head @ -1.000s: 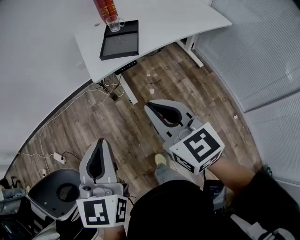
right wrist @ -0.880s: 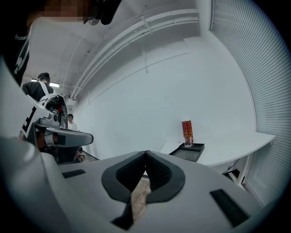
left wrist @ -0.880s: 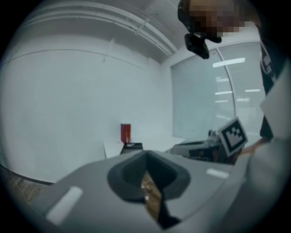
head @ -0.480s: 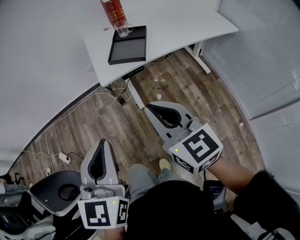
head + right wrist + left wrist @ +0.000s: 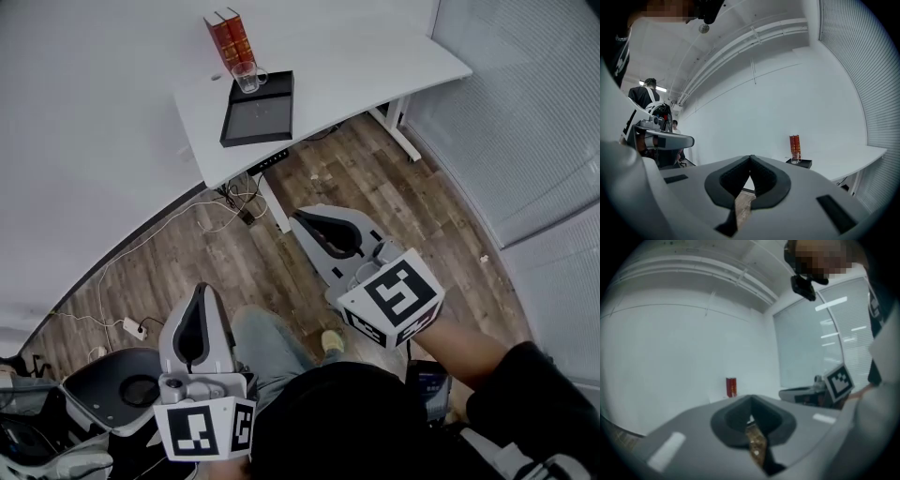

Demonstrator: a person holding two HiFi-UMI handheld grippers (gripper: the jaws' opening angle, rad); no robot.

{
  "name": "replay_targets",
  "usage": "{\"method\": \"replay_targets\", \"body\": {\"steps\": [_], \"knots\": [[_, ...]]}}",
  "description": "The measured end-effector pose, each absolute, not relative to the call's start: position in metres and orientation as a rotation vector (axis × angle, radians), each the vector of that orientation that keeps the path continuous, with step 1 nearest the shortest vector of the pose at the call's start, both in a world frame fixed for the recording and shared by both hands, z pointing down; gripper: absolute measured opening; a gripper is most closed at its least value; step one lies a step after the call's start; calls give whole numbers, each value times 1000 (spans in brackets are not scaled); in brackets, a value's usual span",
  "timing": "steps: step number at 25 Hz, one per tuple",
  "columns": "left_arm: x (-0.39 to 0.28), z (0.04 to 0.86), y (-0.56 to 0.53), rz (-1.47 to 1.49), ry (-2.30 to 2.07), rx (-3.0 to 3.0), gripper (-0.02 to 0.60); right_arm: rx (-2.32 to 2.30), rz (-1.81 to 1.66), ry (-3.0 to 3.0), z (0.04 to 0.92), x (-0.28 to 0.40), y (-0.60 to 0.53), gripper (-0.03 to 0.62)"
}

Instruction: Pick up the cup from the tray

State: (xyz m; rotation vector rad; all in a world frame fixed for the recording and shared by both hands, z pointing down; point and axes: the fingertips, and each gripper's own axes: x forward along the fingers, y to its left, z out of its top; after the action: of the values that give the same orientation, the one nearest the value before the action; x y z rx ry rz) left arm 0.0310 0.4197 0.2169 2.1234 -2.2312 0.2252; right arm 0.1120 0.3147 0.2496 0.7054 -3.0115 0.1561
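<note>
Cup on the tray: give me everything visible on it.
The cup is a small clear glass mug with a side handle, upright and apparently empty. It stands in a far corner of the black tray on the white desk, just in front of two red books. Whether it touches the books cannot be told. Only the tray visibly touches it.

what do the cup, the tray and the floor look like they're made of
Cup: clear glass or clear plastic, see-through with a handle.
Tray: black and matte, probably plastic or coated metal, no shine.
Floor: brown planks with grain and seams, wood or wood-look laminate.
</note>
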Motion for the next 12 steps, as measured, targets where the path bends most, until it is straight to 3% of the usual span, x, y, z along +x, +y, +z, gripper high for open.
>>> {"method": "replay_targets", "body": {"steps": [12], "knots": [[30,210,416,178,-2220,2163,-2,732,131,-3000,244,113,316,14]]}}
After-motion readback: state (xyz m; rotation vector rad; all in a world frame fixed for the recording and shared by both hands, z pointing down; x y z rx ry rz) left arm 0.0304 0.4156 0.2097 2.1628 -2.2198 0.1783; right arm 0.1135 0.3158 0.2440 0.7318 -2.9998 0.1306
